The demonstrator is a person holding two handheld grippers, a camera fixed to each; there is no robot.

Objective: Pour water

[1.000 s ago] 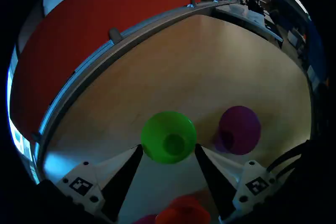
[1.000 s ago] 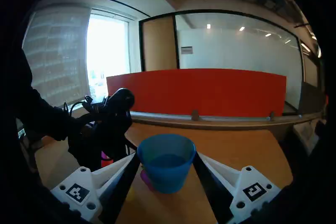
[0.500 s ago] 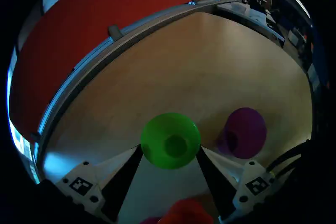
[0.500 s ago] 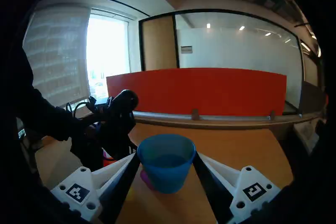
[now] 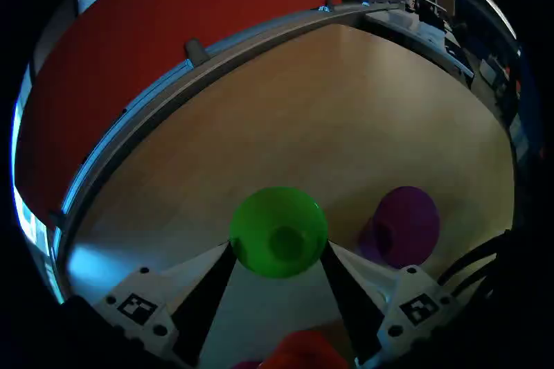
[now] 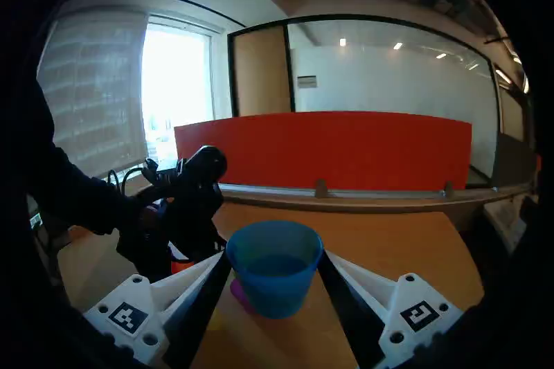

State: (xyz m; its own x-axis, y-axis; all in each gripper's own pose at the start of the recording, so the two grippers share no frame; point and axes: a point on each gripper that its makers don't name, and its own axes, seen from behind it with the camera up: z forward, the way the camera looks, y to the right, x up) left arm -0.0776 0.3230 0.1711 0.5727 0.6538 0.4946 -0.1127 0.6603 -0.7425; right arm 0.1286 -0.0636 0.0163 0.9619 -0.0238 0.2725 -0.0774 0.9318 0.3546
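Left gripper view, green cup (image 5: 278, 241) pinched between fingers (image 5: 206, 293), right fingers (image 6: 199, 294) clasping blue cup (image 6: 274, 277).

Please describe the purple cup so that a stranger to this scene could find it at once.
A red partition borders the wooden desk. Near the desk's front, the left gripper holds a green cup. The purple cup stands beside it, darker and touched by no fingers.
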